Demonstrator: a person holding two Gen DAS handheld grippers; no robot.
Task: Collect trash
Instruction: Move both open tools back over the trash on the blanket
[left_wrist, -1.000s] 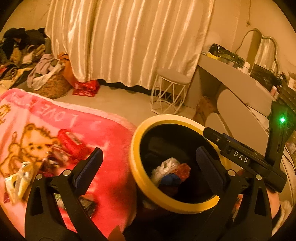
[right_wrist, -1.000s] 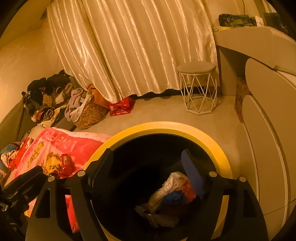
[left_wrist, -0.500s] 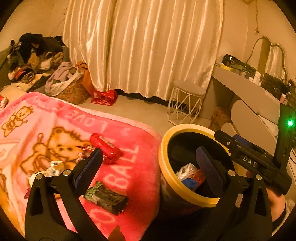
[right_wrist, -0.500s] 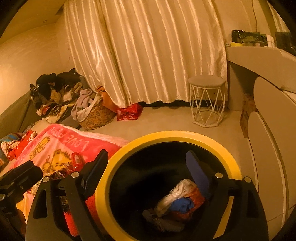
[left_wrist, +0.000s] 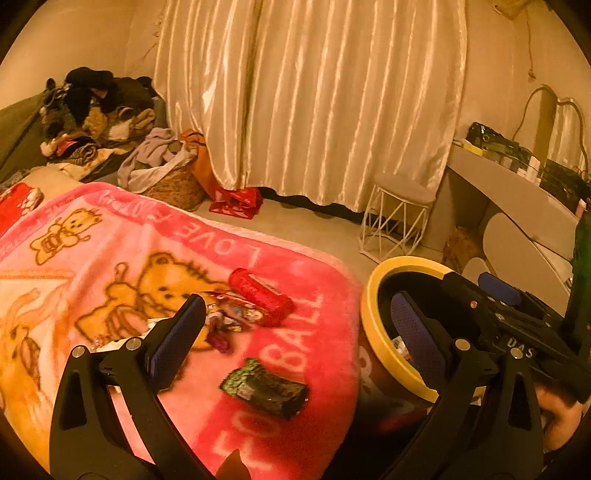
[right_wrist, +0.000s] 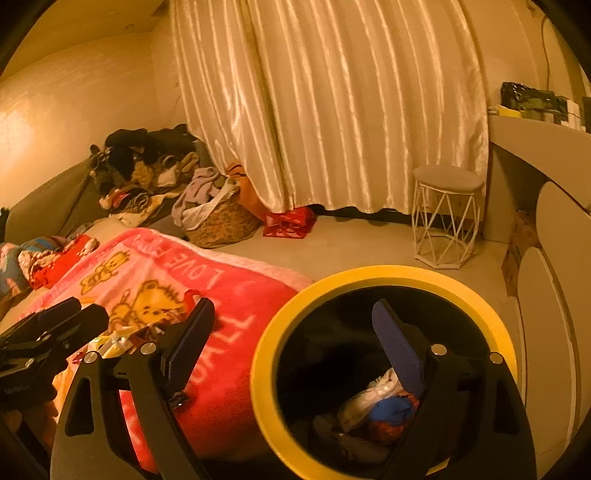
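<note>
Two grippers up, both empty, and plenty of rubbish to go. Biggest thing first: the pink blanket (left_wrist: 110, 258) spread over the bed, teddy bears printed on it, with "LOVE" readable along its border and "BALL" in white letters near the corner, both seen upside down or sideways from here. Beside the bed's corner stands the bin (right_wrist: 384, 275), black inside with a yellow rim, and wrappers already lie at its bottom (right_wrist: 384, 402).

Now the trash on the blanket. A red packet (left_wrist: 260, 297) lies near the bear; it carries a label too blurred to read. Just beside it, a heap of crinkled wrappers (left_wrist: 225, 325). Nearer the camera, apart from those, a dark green packet (left_wrist: 264, 387), printing unreadable.

The left gripper (left_wrist: 295, 332) hangs over the blanket with jaws wide, nothing between them, the green packet lying below the gap. The right gripper (right_wrist: 295, 343) sits at the bin's edge, one finger over the opening and one over the blanket, jaws wide too and holding nothing; "DAS" is legible on its body in the left view.

My read: we are between drops, heading for the next pick. The green packet looks the closest candidate; the left jaws would need to dip down, straddle it and close, taking care not to pinch the fleece with it.
</note>
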